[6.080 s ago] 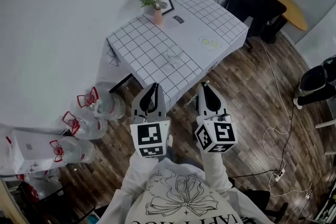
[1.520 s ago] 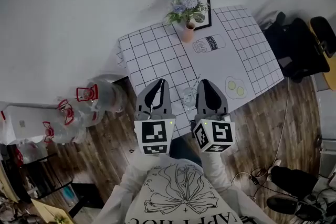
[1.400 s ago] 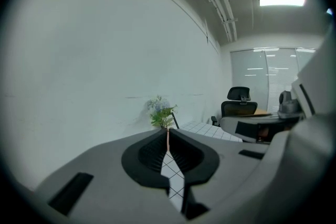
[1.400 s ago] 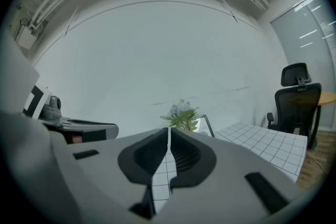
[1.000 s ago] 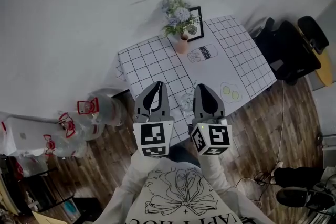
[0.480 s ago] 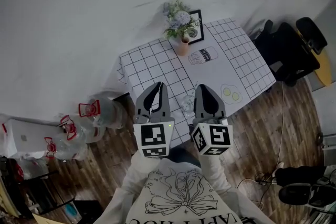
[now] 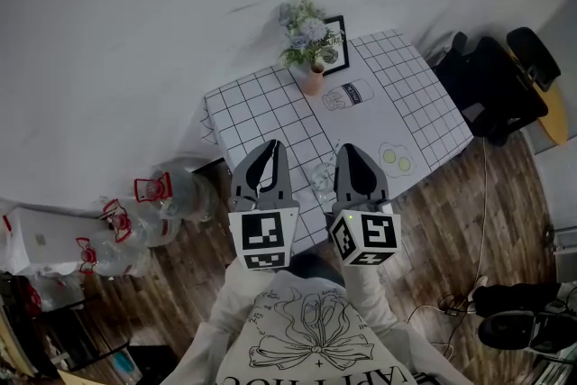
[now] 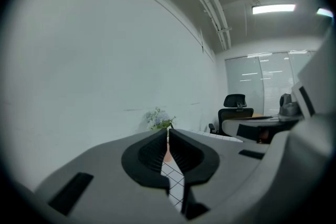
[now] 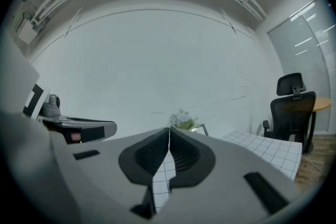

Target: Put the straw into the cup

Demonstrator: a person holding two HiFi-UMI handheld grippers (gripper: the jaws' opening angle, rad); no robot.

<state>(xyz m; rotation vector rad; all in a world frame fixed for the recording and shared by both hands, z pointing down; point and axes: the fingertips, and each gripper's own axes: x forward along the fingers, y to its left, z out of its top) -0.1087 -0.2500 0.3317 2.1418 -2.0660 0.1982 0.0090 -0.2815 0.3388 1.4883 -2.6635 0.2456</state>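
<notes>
A clear glass cup (image 7: pixel 322 177) stands near the front edge of the grid-patterned table (image 7: pixel 261 108), between my two grippers in the head view. A thin pale line just beyond it looks like the straw (image 7: pixel 334 150), but it is too small to be sure. My left gripper (image 7: pixel 269 145) and right gripper (image 7: pixel 346 150) are held side by side above the table's near edge, both shut with nothing in them. In the left gripper view the jaws (image 8: pixel 168 131) meet, and likewise in the right gripper view (image 9: pixel 169 130). Neither gripper touches the cup.
A vase of flowers (image 7: pixel 309 75) and a picture frame (image 7: pixel 335 41) stand at the table's far side by the wall. Large water jugs (image 7: pixel 171 190) sit on the wood floor to the left. Black office chairs (image 7: pixel 491 72) stand to the right.
Since the oldest frame the person has stepped round to the table's front and the grippers now hang over its near edge. Over the last half second almost nothing moved.
</notes>
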